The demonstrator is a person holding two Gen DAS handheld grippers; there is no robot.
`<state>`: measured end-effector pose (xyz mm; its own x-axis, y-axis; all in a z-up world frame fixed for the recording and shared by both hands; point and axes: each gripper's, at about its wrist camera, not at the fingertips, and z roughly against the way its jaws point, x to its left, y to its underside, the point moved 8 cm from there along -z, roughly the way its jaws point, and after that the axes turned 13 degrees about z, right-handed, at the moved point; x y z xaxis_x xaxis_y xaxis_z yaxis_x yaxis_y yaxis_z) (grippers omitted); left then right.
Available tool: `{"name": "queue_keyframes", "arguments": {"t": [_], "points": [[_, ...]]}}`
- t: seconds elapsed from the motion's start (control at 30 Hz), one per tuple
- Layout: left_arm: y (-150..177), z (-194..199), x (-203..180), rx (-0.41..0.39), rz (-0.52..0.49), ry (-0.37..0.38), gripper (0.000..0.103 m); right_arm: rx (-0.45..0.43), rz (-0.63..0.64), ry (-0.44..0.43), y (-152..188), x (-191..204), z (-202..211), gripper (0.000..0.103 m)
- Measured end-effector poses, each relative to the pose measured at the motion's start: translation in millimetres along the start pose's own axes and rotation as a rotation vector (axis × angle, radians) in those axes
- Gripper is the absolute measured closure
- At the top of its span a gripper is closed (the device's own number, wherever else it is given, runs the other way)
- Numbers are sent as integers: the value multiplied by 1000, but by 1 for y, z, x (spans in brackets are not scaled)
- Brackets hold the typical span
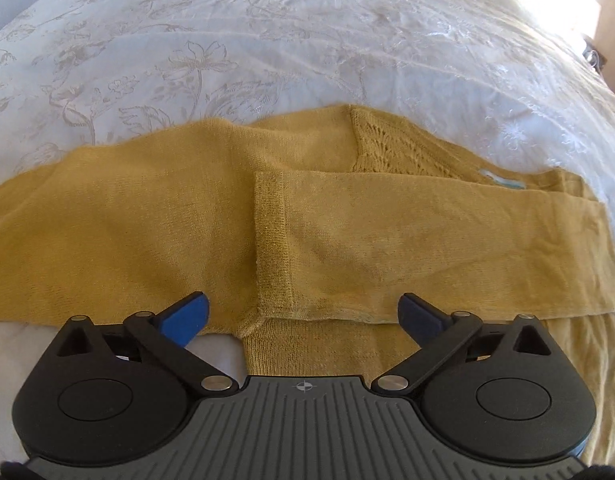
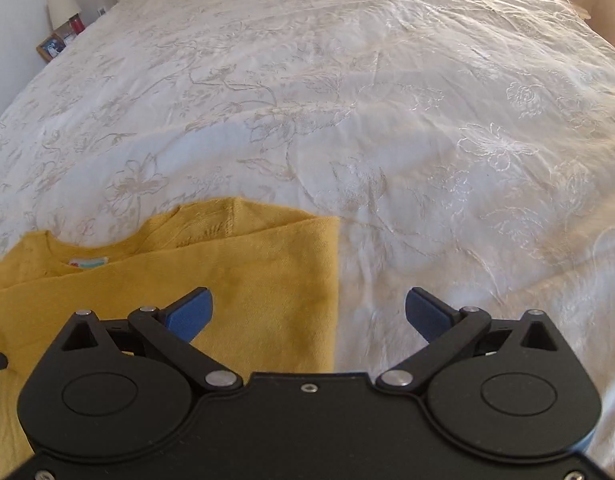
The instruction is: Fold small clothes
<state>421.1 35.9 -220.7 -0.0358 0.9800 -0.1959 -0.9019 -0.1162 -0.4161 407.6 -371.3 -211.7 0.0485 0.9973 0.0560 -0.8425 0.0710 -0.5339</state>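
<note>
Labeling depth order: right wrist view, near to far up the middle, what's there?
Right gripper → yellow sweater → white bedspread. Far left corner: lamp on the nightstand.

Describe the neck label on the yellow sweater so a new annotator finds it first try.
Start at the white floral bedspread, then find the mustard-yellow knit sweater lying flat on its near side. At the neckline, beside the openwork lace-knit panel, sits the small neck label. It is the only pale patch on the garment, white with a turquoise band and a bit of red.
</note>
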Motion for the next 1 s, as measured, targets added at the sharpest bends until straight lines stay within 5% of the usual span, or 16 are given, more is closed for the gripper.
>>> {"name": "queue_keyframes", "arguments": {"t": [0.17, 0.27, 0.43, 0.57, 0.7, 1.0], "points": [[28, 24, -3, 6, -38, 20, 0, 44, 103, -52, 39, 43, 14, 1], [53, 22, 6, 55, -80, -22, 0, 118, 176, 10, 58, 49, 1, 1], [84, 16, 40, 112, -68, -93, 0, 173, -35, 79, 82, 3, -9, 1], [90, 31, 54, 112, -27, -105, 0, 160, -35, 104, 79, -1, 8, 1], [98, 49, 54, 100, -1, -69, 0, 112, -25, 39, 86, 11, 32, 1], [149, 55, 54, 151, -48, -91, 0, 250, -18, 74, 187, 18, 55, 1]]}}
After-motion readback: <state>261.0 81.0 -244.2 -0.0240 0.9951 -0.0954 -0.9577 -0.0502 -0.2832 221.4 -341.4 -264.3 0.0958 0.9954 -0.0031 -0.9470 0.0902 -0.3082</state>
